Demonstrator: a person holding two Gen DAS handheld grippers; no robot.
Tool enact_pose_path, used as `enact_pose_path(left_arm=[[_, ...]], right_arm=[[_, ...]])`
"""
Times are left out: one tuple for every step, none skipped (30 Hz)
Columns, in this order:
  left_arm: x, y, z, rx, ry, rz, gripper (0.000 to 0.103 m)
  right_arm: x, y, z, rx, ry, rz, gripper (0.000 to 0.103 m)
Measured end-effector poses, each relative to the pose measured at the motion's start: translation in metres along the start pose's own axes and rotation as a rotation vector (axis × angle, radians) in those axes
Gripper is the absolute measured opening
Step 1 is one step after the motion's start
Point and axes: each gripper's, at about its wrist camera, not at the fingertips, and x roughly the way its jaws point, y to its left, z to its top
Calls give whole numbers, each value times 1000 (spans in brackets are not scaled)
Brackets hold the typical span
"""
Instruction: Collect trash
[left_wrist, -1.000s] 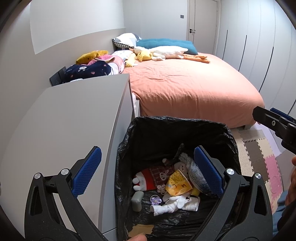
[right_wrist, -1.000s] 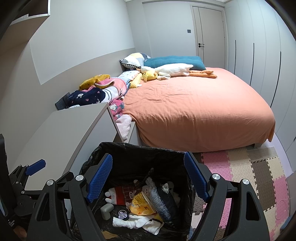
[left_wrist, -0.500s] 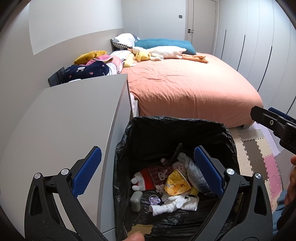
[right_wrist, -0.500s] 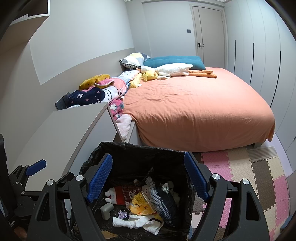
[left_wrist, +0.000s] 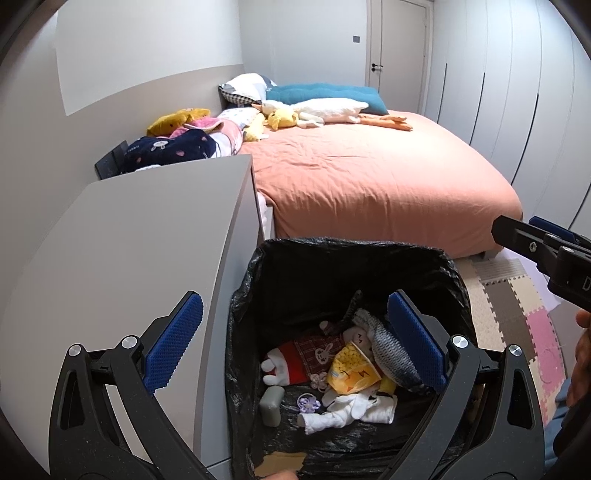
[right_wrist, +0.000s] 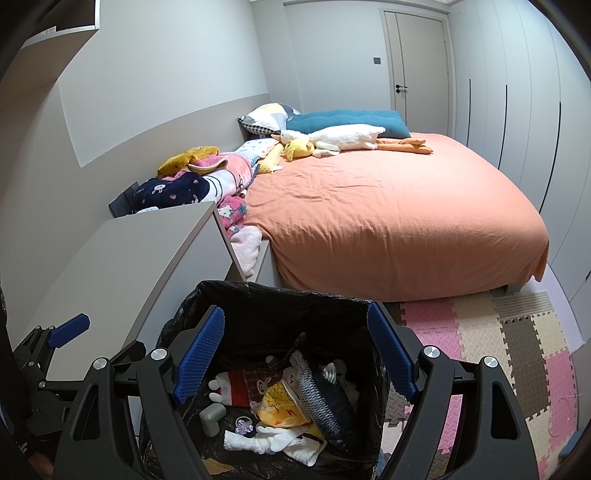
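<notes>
Both grippers poised above the black-lined trash bin (left_wrist: 454, 280), left gripper (left_wrist: 295, 343) and right gripper (right_wrist: 295, 354) each with blue pads spread wide and holding nothing. Inside the bin, on the liner's bottom: a red-and-plaid plush toy (left_wrist: 306, 356), a yellow snack packet (left_wrist: 352, 369), a grey knitted piece (left_wrist: 388, 350) against the right wall, white cloth (left_wrist: 347, 408), a small grey block (left_wrist: 271, 404) near the left wall. Bin standing on the floor against the grey cabinet (left_wrist: 140, 251), just beside the near edge of the orange bed (right_wrist: 388, 218), foam mat (right_wrist: 517, 343) to its right.
</notes>
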Motion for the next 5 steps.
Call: enact_pose_path(left_arm=[[0,-1,0,3,3,-2,97],[0,-1,0,6,5,-4,97],[0,-2,0,9,6,-4,97],[1,-3,0,11,7,-3,97],[1,-4,-1,14,9,-2,97]], right_arm=[[0,0,0,-1,0,1,80],[0,0,0,0,0,1,80],[0,0,0,1,0,0,80],[0,0,0,1,0,1,80],[0,0,-1,0,-1,1,80]])
